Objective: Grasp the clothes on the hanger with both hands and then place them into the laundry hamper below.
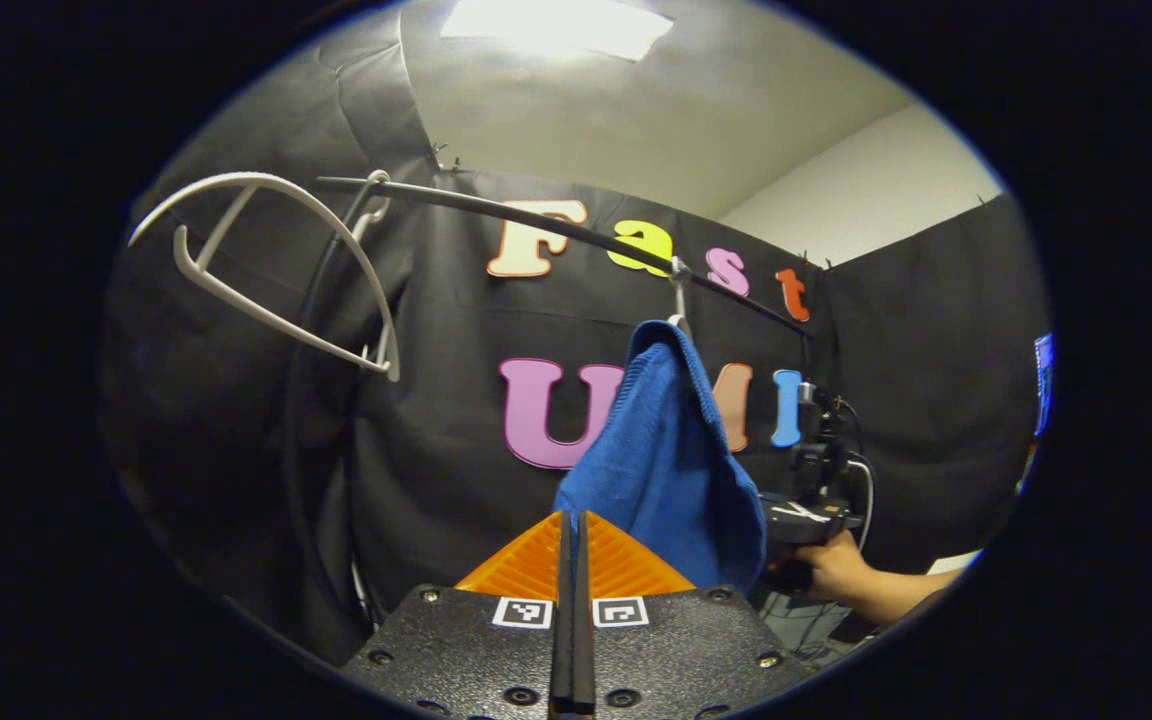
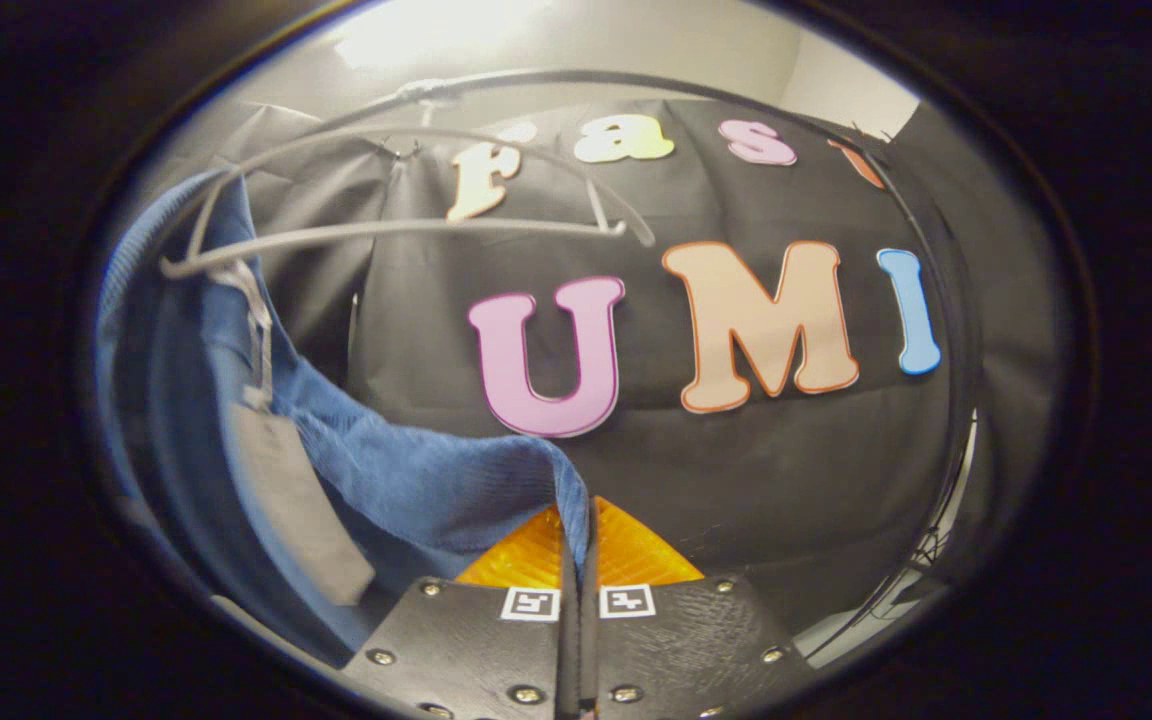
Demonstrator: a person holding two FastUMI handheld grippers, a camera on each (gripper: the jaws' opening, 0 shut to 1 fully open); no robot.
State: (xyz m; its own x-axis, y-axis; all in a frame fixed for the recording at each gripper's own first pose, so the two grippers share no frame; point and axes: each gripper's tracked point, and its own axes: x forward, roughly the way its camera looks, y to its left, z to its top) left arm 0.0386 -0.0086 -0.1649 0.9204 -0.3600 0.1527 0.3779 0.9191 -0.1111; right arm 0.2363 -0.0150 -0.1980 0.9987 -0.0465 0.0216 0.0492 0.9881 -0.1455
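The left gripper has its fingers closed flat together, holding nothing, just before the blue sweater. The right gripper pinches the sweater's edge between closed fingers. The sweater hangs from a hanger on the rail. An empty white hanger hangs further along the rail. A grey tag dangles inside the sweater.

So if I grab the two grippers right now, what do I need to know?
Left gripper: fingers together, at the blue garment's lower edge; whether cloth is pinched is unclear.
Right gripper: shut on the garment's hem.
The garment hangs from its hanger on the rail. An empty white hanger hangs further along.
Left to do: lift it off, drop it into the hamper.
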